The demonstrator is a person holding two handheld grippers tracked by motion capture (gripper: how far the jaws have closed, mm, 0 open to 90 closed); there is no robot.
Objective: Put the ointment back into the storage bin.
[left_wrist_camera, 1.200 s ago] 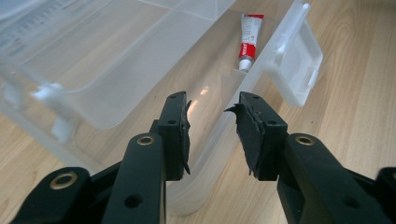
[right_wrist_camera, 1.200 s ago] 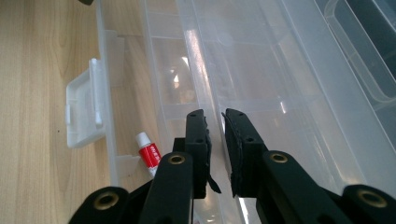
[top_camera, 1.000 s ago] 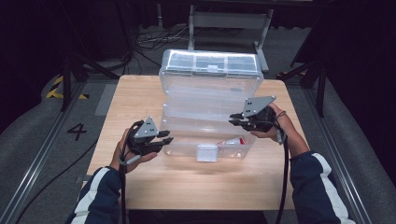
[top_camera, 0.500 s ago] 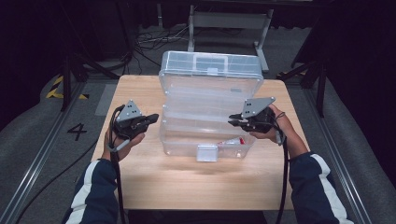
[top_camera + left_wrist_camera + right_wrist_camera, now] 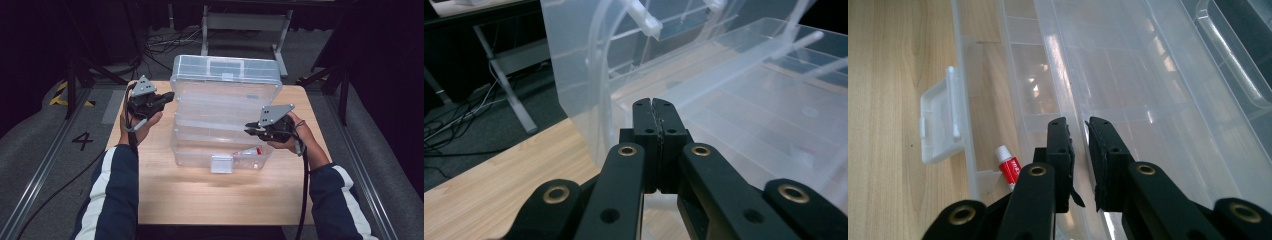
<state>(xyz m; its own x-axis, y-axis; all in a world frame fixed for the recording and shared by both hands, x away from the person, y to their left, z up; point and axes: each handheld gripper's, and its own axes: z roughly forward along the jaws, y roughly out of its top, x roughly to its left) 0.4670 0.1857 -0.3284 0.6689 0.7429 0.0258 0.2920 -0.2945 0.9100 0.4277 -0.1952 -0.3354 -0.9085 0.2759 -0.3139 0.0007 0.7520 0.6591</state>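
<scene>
A clear plastic organiser box (image 5: 200,150) stands on the wooden table (image 5: 200,200) with its lid (image 5: 225,75) raised at a slant. My right gripper (image 5: 248,131) is at the lid's right edge. In the right gripper view its jaws (image 5: 1077,122) are shut on that clear edge, with only a thin gap. A small red and white tube (image 5: 1009,167) lies in the base (image 5: 998,65), near the white latch (image 5: 940,122). My left gripper (image 5: 170,95) hovers by the lid's left edge, jaws (image 5: 655,102) shut with nothing between them.
The latch (image 5: 221,163) hangs at the box's front wall, and the tube (image 5: 252,151) sits at the front right inside. Bare tabletop lies in front of the box. A metal stand (image 5: 245,22) and cables (image 5: 160,42) are on the floor behind.
My left gripper has risen from the box's front left corner and moved back along its left side. The right gripper and the lid have kept still.
</scene>
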